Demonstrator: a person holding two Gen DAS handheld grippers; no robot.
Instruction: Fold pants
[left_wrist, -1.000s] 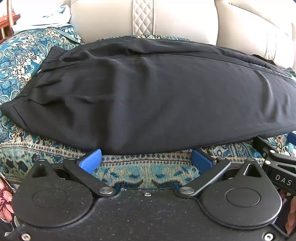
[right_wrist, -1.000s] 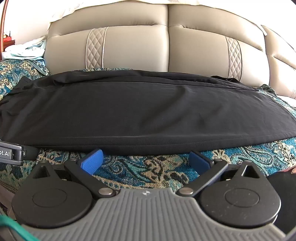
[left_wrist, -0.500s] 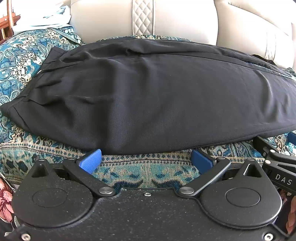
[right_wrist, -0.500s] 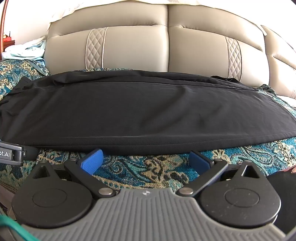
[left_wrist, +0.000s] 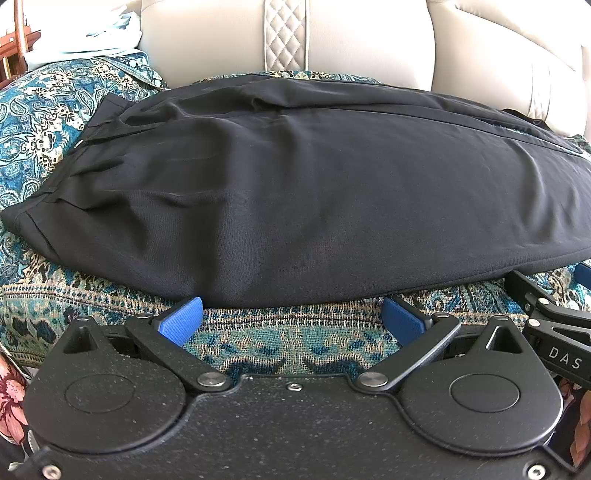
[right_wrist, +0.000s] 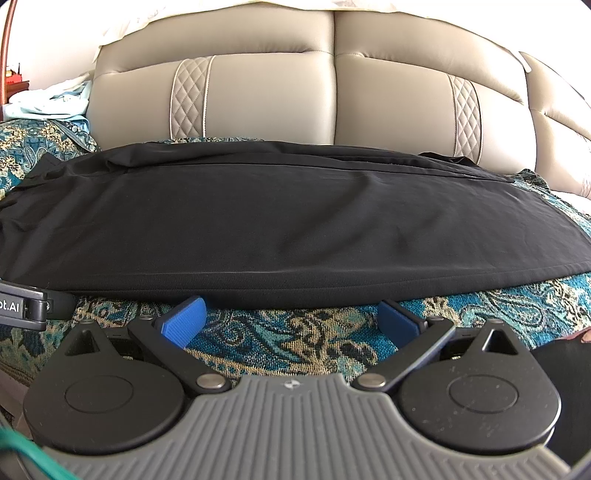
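Black pants (left_wrist: 295, 192) lie flat and lengthwise on a patterned teal cover (left_wrist: 291, 339) over the sofa seat, waistband at the left (left_wrist: 66, 173). They also fill the right wrist view (right_wrist: 280, 229). My left gripper (left_wrist: 291, 319) is open and empty, its blue pads just short of the pants' near edge. My right gripper (right_wrist: 291, 319) is open and empty, likewise at the near edge, further right along the legs. The right gripper's body shows at the right edge of the left wrist view (left_wrist: 554, 332).
A beige leather sofa back (right_wrist: 332, 92) rises right behind the pants. Light blue cloth (right_wrist: 48, 103) lies on the sofa's far left. The left gripper's body (right_wrist: 22, 306) sits at the left edge of the right wrist view.
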